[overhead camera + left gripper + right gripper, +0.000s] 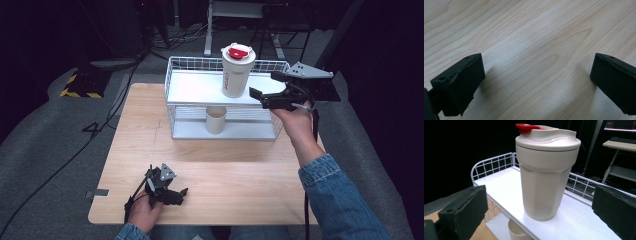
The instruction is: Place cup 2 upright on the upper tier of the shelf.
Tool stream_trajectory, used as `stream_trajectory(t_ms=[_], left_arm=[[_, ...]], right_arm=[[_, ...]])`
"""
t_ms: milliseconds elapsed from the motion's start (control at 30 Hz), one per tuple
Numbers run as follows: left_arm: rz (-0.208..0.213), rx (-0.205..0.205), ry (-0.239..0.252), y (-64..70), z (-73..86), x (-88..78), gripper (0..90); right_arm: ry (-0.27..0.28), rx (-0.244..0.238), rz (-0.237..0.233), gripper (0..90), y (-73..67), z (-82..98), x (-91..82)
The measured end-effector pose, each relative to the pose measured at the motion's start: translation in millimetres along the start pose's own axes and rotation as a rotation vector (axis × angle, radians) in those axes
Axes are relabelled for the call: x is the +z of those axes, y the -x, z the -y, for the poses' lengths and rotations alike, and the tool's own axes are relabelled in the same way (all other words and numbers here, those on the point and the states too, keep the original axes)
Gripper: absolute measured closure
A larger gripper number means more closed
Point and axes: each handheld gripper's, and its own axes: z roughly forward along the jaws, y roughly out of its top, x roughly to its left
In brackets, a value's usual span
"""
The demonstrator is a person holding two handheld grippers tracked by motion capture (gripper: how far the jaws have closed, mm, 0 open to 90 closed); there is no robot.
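Right gripper (266, 91) at tumbler (237, 70), jaws wide apart, nothing held. Tumbler upright on rack (200, 90) top shelf, near front edge. Risk: jaw nudges tall body before closing, it tips off shelf. Left gripper (167, 192) idle, jaws spread over surface (531, 37).

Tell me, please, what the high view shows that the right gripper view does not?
High view alone: the wooden table, the left gripper resting open on it, and the person's denim sleeve. Right gripper view alone: a close look at the tumbler's red lid tab. Both: the cream tumbler upright on the white wire rack's top shelf, a small cup below, and the open right gripper.
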Motion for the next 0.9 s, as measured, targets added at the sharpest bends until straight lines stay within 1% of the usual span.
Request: stream_trajectory(t_ms=[67,167,200,267,300,467,600,700,733,800,833,900], left_arm=[[-0.003,-0.012,0.001,-0.9,1.5,-1.2,0.1],[-0.004,-0.016,0.003,-1.7,3.4,-2.6,0.1],[-0.007,-0.008,0.003,-2.5,3.6,-3.0,0.1],[0.0,-0.021,0.001,-2.1,4.3,-3.4,0.1],[-0.005,-0.009,0.002,-2.9,4.5,-3.9,0.1],[-0.008,-0.008,0.003,-3.5,5.3,-4.4,0.1],[-0.007,-0.006,0.001,-3.7,5.3,-4.7,0.1],[-0.004,-0.004,0.003,-4.5,6.1,-5.2,0.1],[-0.002,0.0,0.001,-5.4,6.4,-5.8,0.1],[0.004,-0.011,0.003,-6.1,7.5,-6.2,0.1],[0.001,-0.003,0.0,-7.2,7.8,-6.8,0.1],[0.003,-0.001,-0.001,-8.6,8.4,-7.6,0.1]], right_arm=[[0.001,-0.003,-0.003,1.0,-0.2,2.5,-7.7],[-0.006,-0.006,-0.009,1.0,0.1,7.7,-17.2],[-0.007,-0.002,-0.012,1.0,0.0,9.6,-20.0],[-0.011,-0.002,-0.019,1.0,-0.4,13.8,-25.6],[-0.014,-0.003,-0.02,1.0,-0.6,16.2,-28.2],[-0.027,0.005,-0.03,1.0,-0.4,31.1,-40.2],[-0.062,0.007,-0.036,1.0,-1.2,46.3,-49.2],[-0.093,0.004,-0.031,1.1,-1.3,55.9,-56.0],[-0.103,0.007,-0.032,1.1,-1.0,59.6,-58.5],[-0.122,0.012,-0.03,1.1,-0.2,67.7,-64.1],[-0.131,0.015,-0.029,1.1,0.4,72.0,-67.0],[-0.151,0.025,-0.026,1.1,1.5,81.4,-72.6]])
